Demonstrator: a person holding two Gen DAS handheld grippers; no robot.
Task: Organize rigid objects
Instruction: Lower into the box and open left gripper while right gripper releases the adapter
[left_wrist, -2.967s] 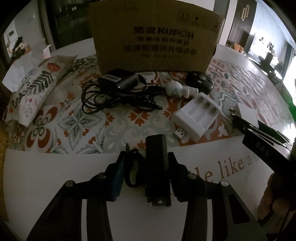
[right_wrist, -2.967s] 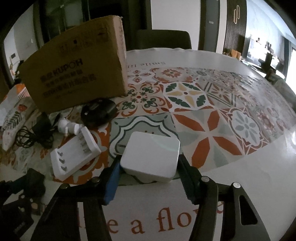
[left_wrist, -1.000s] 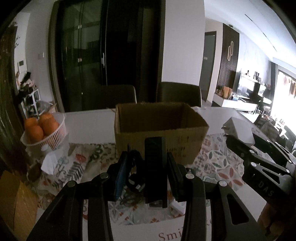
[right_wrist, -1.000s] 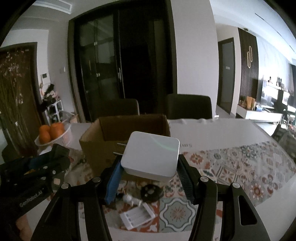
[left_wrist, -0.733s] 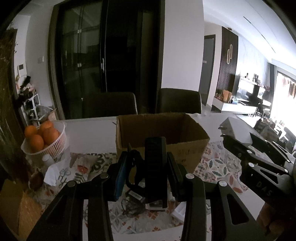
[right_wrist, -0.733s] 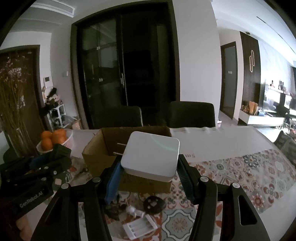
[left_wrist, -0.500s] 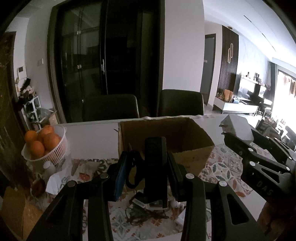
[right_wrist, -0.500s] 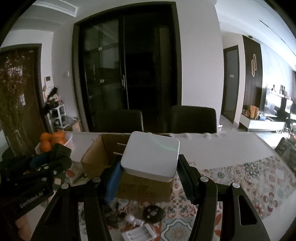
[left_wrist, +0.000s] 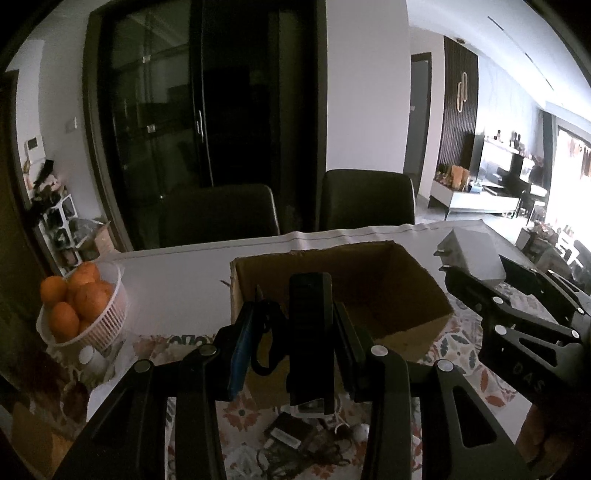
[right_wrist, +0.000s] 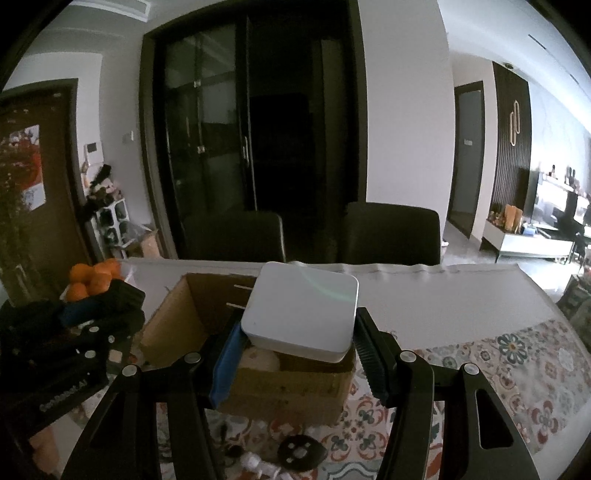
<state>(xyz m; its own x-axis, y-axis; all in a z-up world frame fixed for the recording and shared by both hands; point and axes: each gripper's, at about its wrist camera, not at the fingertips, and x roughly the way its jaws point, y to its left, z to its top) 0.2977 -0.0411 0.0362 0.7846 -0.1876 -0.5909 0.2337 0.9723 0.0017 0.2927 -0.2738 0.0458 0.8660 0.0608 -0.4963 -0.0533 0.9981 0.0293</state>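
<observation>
Left gripper (left_wrist: 295, 347) is pinching a black bar-shaped device (left_wrist: 309, 339) between its jaws, long axis running away from the camera, a black loop (left_wrist: 264, 343) hanging beside it on the left. It is hovering above the table in front of the open cardboard box (left_wrist: 391, 295), device tip overlapping the box's near wall in view. Right gripper (right_wrist: 295, 354) is clamping a white square adapter (right_wrist: 301, 315) flat between its pads, two metal prongs sticking out leftward; in the left wrist view the same adapter (left_wrist: 469, 254) is showing at the right, just beyond the box's right edge. From the right wrist view the adapter is sitting over the box (right_wrist: 192, 317) opening, box interior visible to its left. Below on the patterned tablecloth (right_wrist: 517, 369) are lying a black round item (right_wrist: 301, 452) and a small white piece (right_wrist: 258, 463); a black charger with tangled cable (left_wrist: 291, 437) is lying below the left gripper. A white basket of oranges (left_wrist: 79, 306) is standing on the table's left, well apart from the box. Two dark chairs (left_wrist: 365, 201) are standing behind the table.
</observation>
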